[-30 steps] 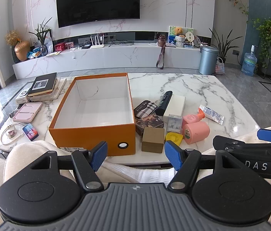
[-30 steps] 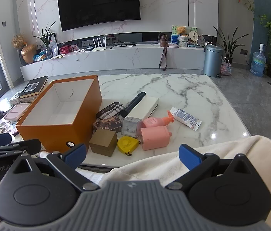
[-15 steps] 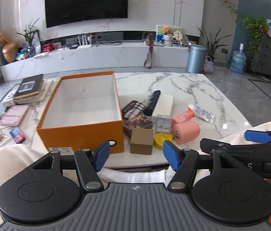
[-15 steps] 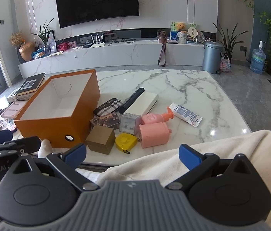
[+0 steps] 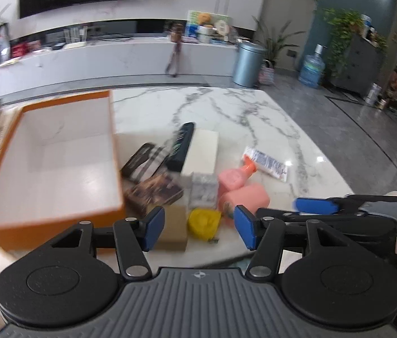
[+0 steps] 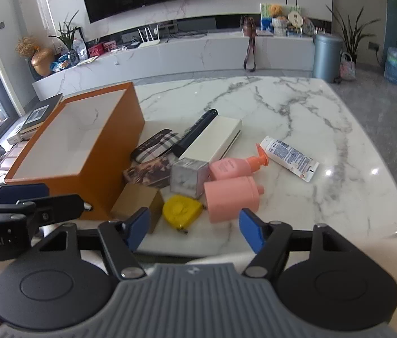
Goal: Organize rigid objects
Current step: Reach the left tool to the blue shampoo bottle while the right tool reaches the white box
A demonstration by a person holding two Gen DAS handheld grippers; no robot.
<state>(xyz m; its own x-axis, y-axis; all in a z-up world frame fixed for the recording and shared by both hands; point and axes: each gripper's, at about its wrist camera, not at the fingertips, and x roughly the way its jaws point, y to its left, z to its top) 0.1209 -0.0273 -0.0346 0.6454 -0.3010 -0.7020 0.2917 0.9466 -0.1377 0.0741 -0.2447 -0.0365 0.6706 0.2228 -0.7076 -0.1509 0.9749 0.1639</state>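
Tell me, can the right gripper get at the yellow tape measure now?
Probably yes. The right gripper is open, and the tape measure lies near the table edge, with nothing between them.

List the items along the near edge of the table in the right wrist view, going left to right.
Orange box → brown cardboard cube → yellow tape measure → pink container lying on its side. The other items lie farther back and are left out.
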